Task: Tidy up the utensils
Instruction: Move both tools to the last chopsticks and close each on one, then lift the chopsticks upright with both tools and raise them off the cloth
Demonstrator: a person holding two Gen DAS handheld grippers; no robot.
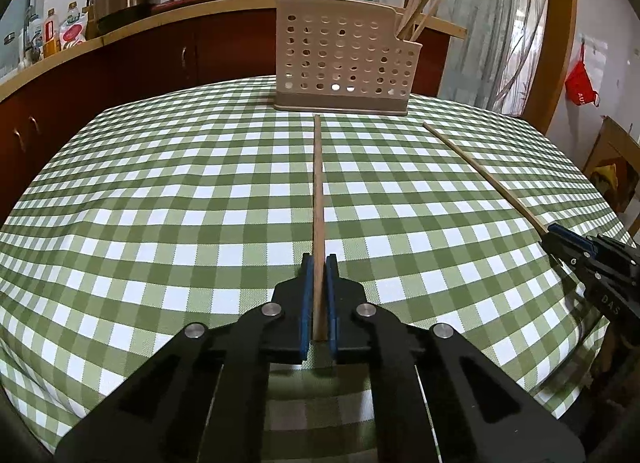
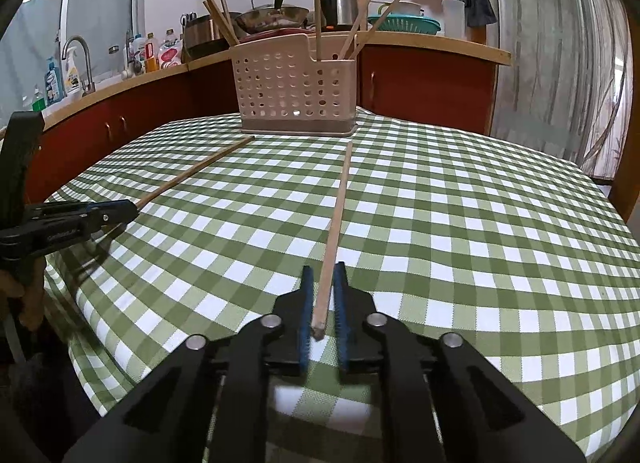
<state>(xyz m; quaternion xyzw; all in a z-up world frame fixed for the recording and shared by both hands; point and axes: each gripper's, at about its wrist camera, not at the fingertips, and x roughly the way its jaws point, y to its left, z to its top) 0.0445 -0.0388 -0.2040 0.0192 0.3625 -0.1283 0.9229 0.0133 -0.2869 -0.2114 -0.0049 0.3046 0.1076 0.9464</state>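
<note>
The left gripper (image 1: 319,263) is pinching the near end of a darker chopstick (image 1: 317,183), and the right gripper (image 2: 323,275) is straddling a paler chopstick (image 2: 340,199), its pads close beside the wood, though I cannot tell whether they are gripping it. Both sticks are lying along the checked tablecloth (image 1: 160,191), pointing at the holder (image 1: 344,59) at the table's far edge. To do this well, each stick probably needs lifting by its end, tipping upright and lowering into a compartment without knocking the holder. Counting: two chopsticks on the table, one holder, two grippers, and roughly six sticks already standing inside.
</note>
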